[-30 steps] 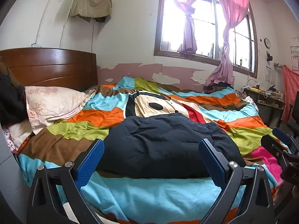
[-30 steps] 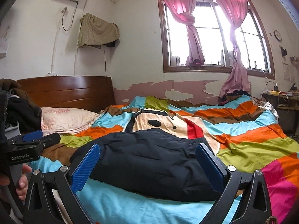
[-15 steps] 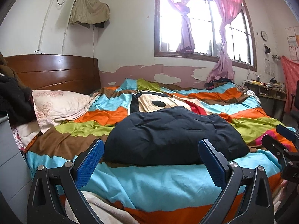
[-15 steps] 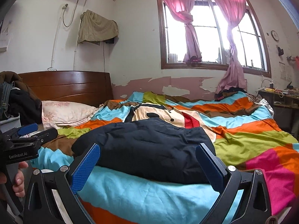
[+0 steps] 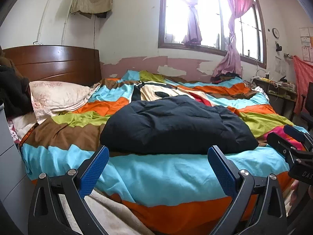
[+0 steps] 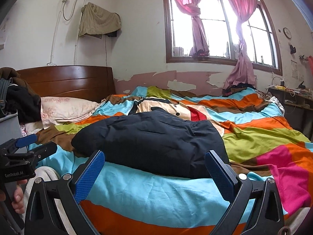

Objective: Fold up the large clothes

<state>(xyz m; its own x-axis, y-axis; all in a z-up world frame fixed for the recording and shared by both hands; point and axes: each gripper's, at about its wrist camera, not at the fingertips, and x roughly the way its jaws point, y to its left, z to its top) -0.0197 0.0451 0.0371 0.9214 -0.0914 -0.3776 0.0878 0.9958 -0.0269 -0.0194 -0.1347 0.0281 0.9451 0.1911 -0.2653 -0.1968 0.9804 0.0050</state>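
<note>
My left gripper (image 5: pixel 156 168) is spread wide with nothing between its blue pads (image 5: pixel 93 173), hanging in the air just off the near edge of the bed and touching nothing. My right gripper (image 6: pixel 154 172) stands the same way: jaws far apart, empty, clear of the cloth. In the left wrist view the right gripper pokes in at the right edge; in the right wrist view the left one shows at the left edge with my hand (image 6: pixel 16 199) on its grip.

Past the fingers lies a band of the striped bedspread (image 5: pixel 166 174), turquoise over orange. Beyond that band, near the middle of the bed, sits the dark navy jacket (image 5: pixel 176 129). It is puffy and quilted, gathered into a compact rounded mound with creases across its top. Its long axis runs left to right across the bed. I cannot tell which end is the collar.

Farther left a pale floral pillow (image 5: pixel 58 98) leans by the wooden headboard (image 5: pixel 50 64). Farthest, a window with pink curtains (image 6: pixel 187 15) fills the wall.
</note>
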